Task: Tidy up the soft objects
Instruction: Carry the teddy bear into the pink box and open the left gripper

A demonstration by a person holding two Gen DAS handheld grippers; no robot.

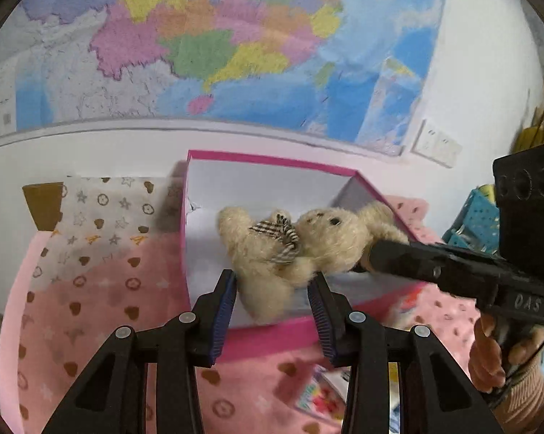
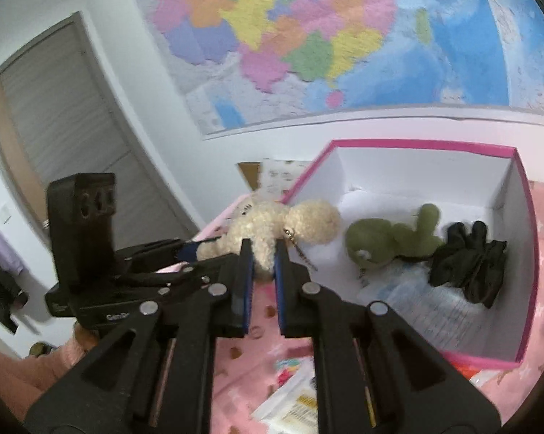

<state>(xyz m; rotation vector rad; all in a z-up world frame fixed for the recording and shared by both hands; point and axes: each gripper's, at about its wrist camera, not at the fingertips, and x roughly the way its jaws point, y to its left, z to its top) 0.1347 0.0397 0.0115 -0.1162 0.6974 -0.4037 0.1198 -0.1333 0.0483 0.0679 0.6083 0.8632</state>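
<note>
Both tongs hold one cream teddy bear (image 1: 290, 249) between them, clear of the bedding, at the near-left corner of the pink box (image 1: 272, 161)

Left gripper (image 1: 272, 289): jaws part-closed, blue pads pressing the bear's lower body and leg on either side. Grip looks real; fur bulges between the pads

Right gripper (image 2: 262, 260): jaws nearly together, pinched on a small tuft at the bear's head end; in the left wrist view its black fingers come in from the right onto the ear. A bead chain (image 2: 300, 249) hangs off the bear just beside the right pad

Key relation: the bear's long axis runs roughly left-right, legs at the left tongs, head at the right tongs, so it is stretched between the two. The box cavity lies beyond and right of the bear. Right hand is the nearer one to the open interior; my guess is the head end leads in

Already in the box, further right: green plush toy (image 2: 391, 242), then black scrunchie (image 2: 470, 264) against the right wall. White floor near the left wall looks free

In the way: box rim only, to be cleared

Around: pink blanket with heart print (image 1: 102, 307), patterned cloth (image 1: 105, 209) far left, packets (image 2: 293, 398) near, wall map (image 1: 235, 43) behind
</note>
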